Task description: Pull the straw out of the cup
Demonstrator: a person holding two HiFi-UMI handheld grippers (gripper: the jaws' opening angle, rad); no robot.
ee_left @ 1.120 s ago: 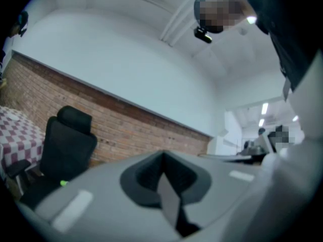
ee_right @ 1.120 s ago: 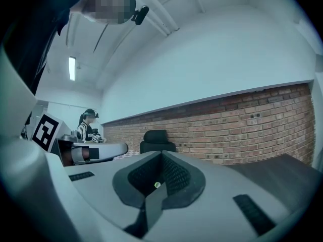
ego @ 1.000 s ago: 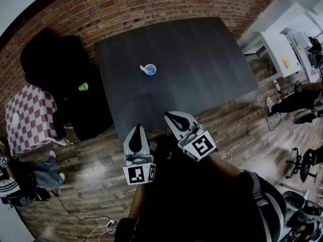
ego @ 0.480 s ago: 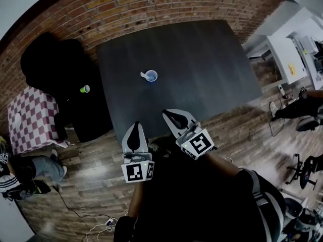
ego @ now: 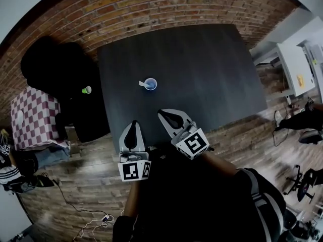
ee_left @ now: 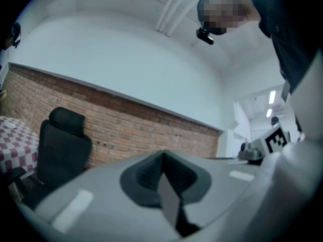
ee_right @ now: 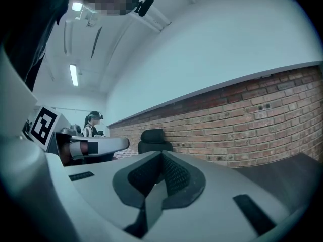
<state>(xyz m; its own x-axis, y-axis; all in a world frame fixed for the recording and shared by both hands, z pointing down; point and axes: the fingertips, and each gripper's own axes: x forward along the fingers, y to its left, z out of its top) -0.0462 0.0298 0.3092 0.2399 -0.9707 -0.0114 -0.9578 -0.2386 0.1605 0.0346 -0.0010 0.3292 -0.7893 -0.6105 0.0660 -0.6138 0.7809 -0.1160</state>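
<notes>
A small blue cup (ego: 151,84) stands on the dark table (ego: 202,69), left of its middle, and a white straw (ego: 143,83) leans out over its left rim. Both grippers hover at the table's near edge, well short of the cup. My left gripper (ego: 132,124) is shut with nothing between its jaws, as the left gripper view (ee_left: 162,158) confirms. My right gripper (ego: 163,113) lies just over the table edge, also shut and empty (ee_right: 161,158). Neither gripper view shows the cup or the straw.
A brick wall (ego: 151,4) runs behind the table. A black office chair (ego: 55,67) and a green cup (ego: 87,89) are to the left, beside a checkered table (ego: 30,117). A white desk (ego: 298,67) stands at the right. Cables (ego: 96,221) lie on the wooden floor.
Both grippers have moved forward to the table's near edge, and the cup now lies closer to them in the head view. Their jaws stayed shut.
</notes>
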